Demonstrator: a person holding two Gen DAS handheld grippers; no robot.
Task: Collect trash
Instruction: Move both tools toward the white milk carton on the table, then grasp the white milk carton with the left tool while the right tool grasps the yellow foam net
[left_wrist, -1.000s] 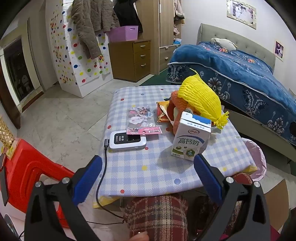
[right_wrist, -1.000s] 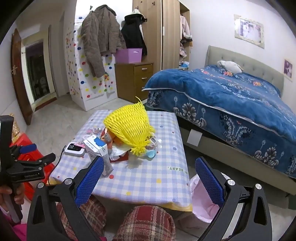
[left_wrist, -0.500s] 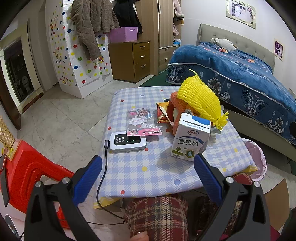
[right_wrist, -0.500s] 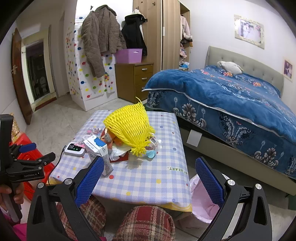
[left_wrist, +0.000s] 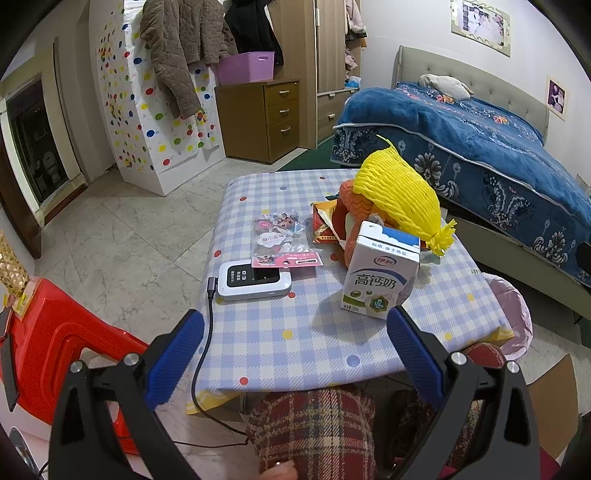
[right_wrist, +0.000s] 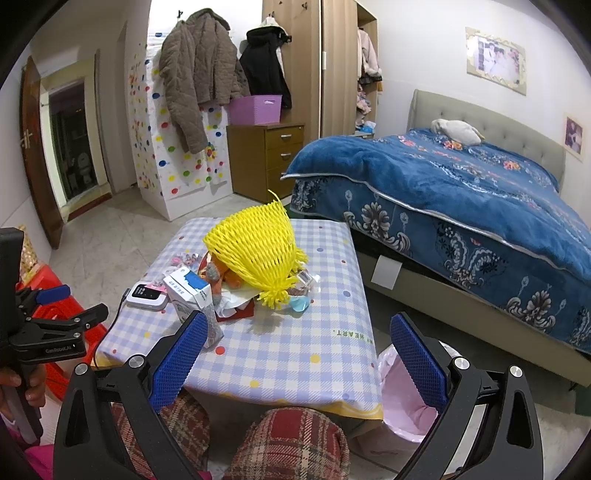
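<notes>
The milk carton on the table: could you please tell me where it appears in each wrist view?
Left wrist: milk carton right of centre, just above the right fingertip.
Right wrist: milk carton left of centre, behind the left fingertip.
Shared landmark: yellow foam net just behind it.

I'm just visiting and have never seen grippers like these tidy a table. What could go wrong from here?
Three risks, as I judge them:
1. The white device with its cable lies among the litter and could get binned or dragged.
2. The upright milk carton could tip if nudged; whether it is empty can't be told.
3. The pink-lined bin sits low beside the table, so the light yellow foam net might miss it.
</notes>
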